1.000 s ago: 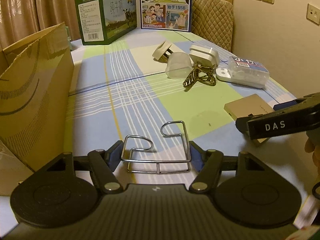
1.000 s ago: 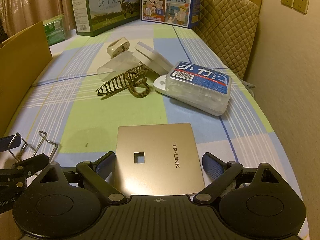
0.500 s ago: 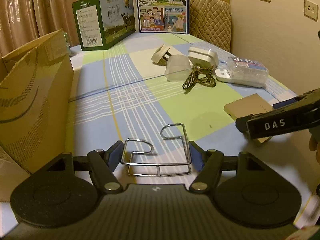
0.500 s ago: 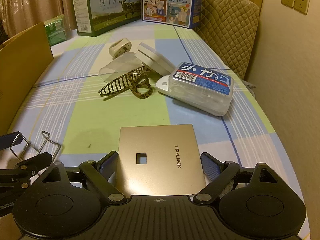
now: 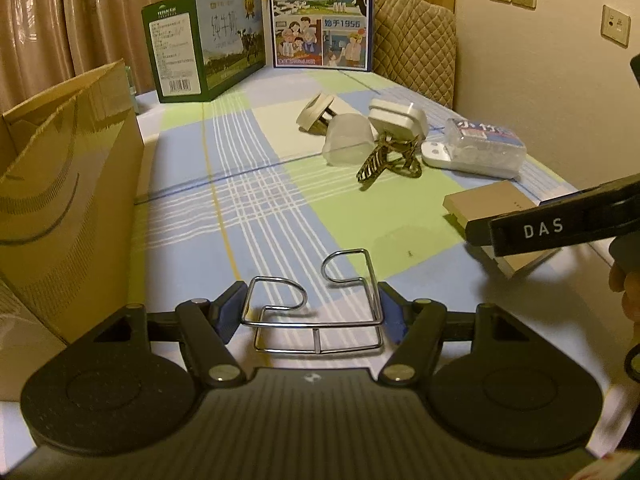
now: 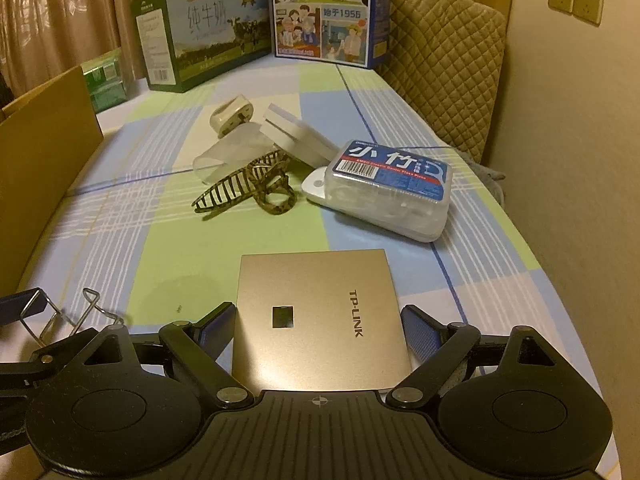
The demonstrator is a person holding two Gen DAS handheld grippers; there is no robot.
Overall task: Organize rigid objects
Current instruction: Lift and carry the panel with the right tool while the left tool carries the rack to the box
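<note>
Chrome wire bent into a double-hooked rack [image 5: 316, 316] sits pinched between my left tongs [image 5: 312, 312], low over the checked tablecloth [image 5: 248, 200]. My right tongs [image 6: 318, 320] stand spread either side of the flat gold square panel [image 6: 316, 312] printed "TP-LINK", pads apparently not pressing it. Beyond lies a clear plastic floss box [image 6: 388, 188] with a blue label; the upright blue milk carton [image 6: 324, 12] reads "1956".

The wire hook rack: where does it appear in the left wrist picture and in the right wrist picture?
Left wrist: wire hook rack, bottom centre, between the left gripper's jaws.
Right wrist: the same rack, far lower left edge, partly cut off.
Shared landmark: the gold TP-LINK panel, on the right in the left view, bottom centre in the right view.
</note>
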